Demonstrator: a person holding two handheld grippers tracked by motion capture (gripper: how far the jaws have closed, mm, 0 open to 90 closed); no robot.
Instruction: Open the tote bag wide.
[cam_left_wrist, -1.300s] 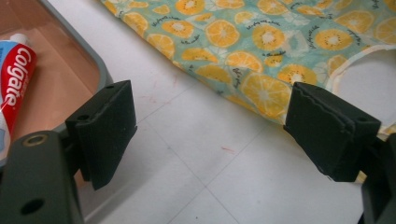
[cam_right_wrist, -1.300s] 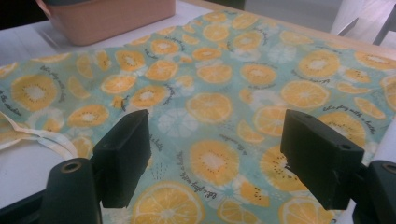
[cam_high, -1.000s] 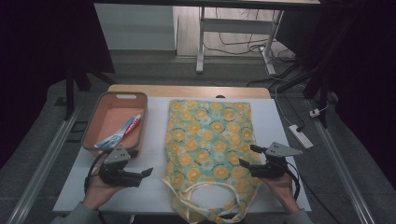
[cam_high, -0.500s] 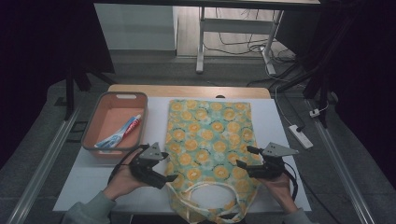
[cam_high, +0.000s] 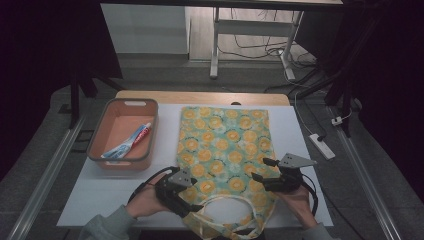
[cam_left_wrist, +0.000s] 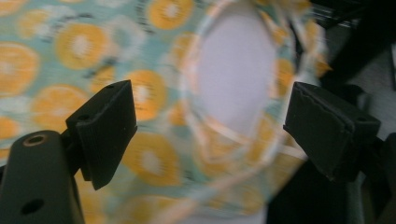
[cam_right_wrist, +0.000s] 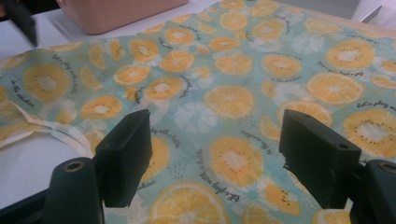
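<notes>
A cloth tote bag (cam_high: 222, 145) printed with orange slices lies flat on the white table (cam_high: 100, 195), its handle loop (cam_high: 225, 197) toward the near edge. My left gripper (cam_high: 190, 200) hovers at the bag's near left corner. In the left gripper view its jaws stand wide open over the blurred handle (cam_left_wrist: 205, 126), and nothing is pinched. My right gripper (cam_high: 260, 169) sits at the bag's near right edge and points left. The right gripper (cam_right_wrist: 215, 154) is open just above the printed cloth (cam_right_wrist: 233, 93), with the handle strip (cam_right_wrist: 60, 133) off to its left.
A peach-coloured tray (cam_high: 120, 162) stands left of the bag and holds a toothpaste tube (cam_high: 130, 142). A white power strip (cam_high: 321, 146) lies on the floor past the table's right edge. Table legs and cables stand beyond the far edge.
My left gripper has moved right, from the bare table in front of the tray onto the bag's near left corner by the handles. The right gripper has kept still.
</notes>
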